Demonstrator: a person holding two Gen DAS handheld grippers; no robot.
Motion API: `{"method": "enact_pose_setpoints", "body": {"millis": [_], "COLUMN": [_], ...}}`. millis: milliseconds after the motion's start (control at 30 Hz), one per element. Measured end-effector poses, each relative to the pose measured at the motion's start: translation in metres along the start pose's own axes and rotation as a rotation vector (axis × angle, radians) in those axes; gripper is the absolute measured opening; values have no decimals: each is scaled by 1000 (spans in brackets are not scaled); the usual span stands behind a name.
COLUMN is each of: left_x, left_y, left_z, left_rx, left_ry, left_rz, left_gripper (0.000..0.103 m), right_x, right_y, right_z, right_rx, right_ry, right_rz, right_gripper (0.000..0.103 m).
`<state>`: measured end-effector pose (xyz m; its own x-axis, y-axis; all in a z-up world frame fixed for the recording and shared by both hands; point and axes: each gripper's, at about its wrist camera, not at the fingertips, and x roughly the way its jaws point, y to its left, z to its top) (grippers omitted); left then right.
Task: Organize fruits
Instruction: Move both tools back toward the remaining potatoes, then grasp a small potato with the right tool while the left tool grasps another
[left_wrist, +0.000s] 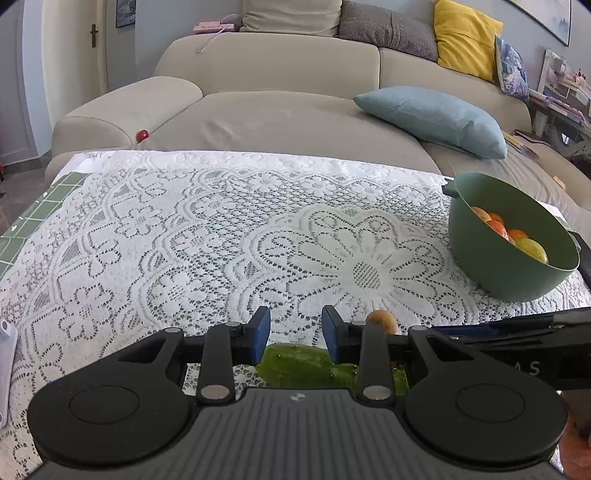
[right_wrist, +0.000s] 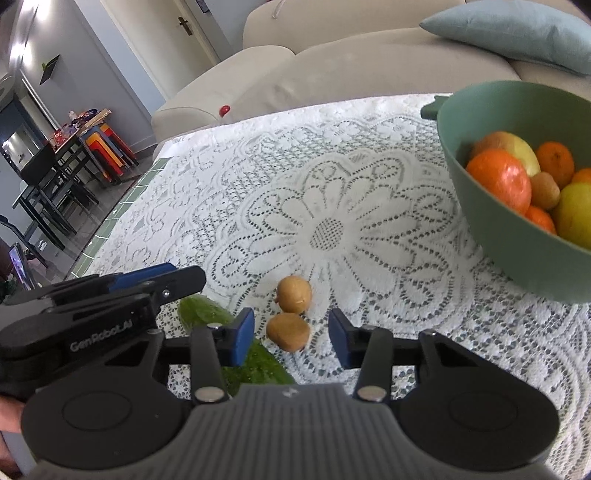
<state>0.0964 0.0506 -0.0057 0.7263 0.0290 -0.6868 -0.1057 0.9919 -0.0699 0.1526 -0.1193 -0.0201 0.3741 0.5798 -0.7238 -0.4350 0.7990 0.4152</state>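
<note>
Down near the lace-covered bench (left_wrist: 221, 221), the left gripper (left_wrist: 295, 334) has its blue-padded fingers (left_wrist: 261, 334) narrowly parted astride a bumpy green cucumber (left_wrist: 295, 363); whether they press it I cannot tell. The right gripper (right_wrist: 291, 338) holds its fingers (right_wrist: 242, 338) spread around the nearer of two brown fuzzy kiwis (right_wrist: 288, 331), not touching it; the farther kiwi (right_wrist: 294, 294) lies just behind. To the right stands a green plastic bowl (right_wrist: 517, 254) holding oranges (right_wrist: 500, 179), yellow apples and a kiwi.
</note>
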Motion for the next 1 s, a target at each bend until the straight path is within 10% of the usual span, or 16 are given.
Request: {"method": "enact_pose_setpoints", "body": {"millis": [600, 1000], "left_x": [1, 21], "left_y": [-5, -19], "left_z": [1, 2], "left_rx": [10, -17], "left_ry": [1, 62], "left_rz": [-35, -167], "left_gripper": [37, 35], "right_x": [12, -13], "right_y": [-22, -9], "right_z": [-2, 5], "right_rx": [169, -96], "right_ry": [41, -27], "right_rz": [101, -127], "right_gripper": [24, 23]}}
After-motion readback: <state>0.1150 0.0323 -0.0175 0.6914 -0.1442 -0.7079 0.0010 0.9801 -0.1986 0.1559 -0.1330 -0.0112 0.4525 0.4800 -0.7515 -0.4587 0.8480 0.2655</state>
